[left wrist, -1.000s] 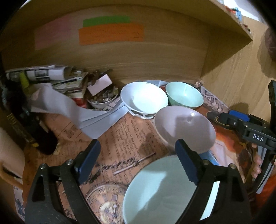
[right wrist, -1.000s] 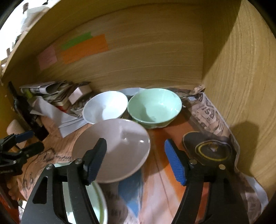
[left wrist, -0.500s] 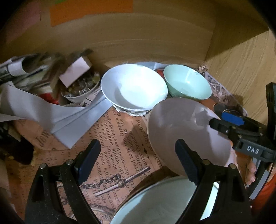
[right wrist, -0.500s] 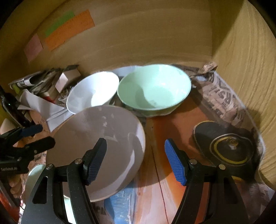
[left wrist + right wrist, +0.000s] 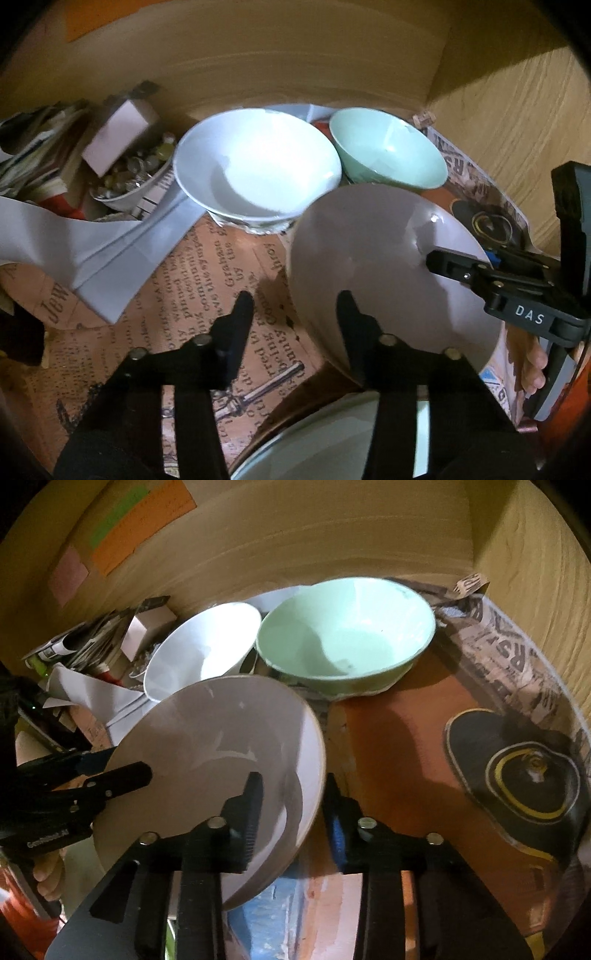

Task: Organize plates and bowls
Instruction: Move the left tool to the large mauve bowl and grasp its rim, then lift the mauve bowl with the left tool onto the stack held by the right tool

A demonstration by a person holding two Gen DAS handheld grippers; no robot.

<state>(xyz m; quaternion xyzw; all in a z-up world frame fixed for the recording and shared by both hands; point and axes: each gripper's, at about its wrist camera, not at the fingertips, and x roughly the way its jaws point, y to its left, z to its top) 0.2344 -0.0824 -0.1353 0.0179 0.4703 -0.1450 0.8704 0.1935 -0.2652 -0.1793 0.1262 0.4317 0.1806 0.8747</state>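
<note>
A grey bowl (image 5: 369,258) (image 5: 221,738) sits tilted at the middle of the paper-lined shelf. My left gripper (image 5: 293,314) (image 5: 110,768) straddles the bowl's left rim with one finger inside and one outside. Its jaws are closing, and a gap still shows at the outer finger. My right gripper (image 5: 293,797) (image 5: 458,266) clasps the opposite rim, and its jaws are closing tight on the wall. Behind the grey bowl stand a white bowl (image 5: 255,173) (image 5: 203,650) and a mint green bowl (image 5: 388,151) (image 5: 343,635). A pale green dish (image 5: 332,435) lies under my left gripper.
Wooden walls (image 5: 535,572) close the shelf at the back and right. A small bowl of trinkets (image 5: 129,181), a stack of papers (image 5: 29,158) and a folded white sheet (image 5: 110,251) crowd the left side. A person's fingers (image 5: 532,365) hold the right tool.
Both grippers have dropped closer to the grey bowl, and their jaws have narrowed around its opposite rims. The bowl now looks more tilted.
</note>
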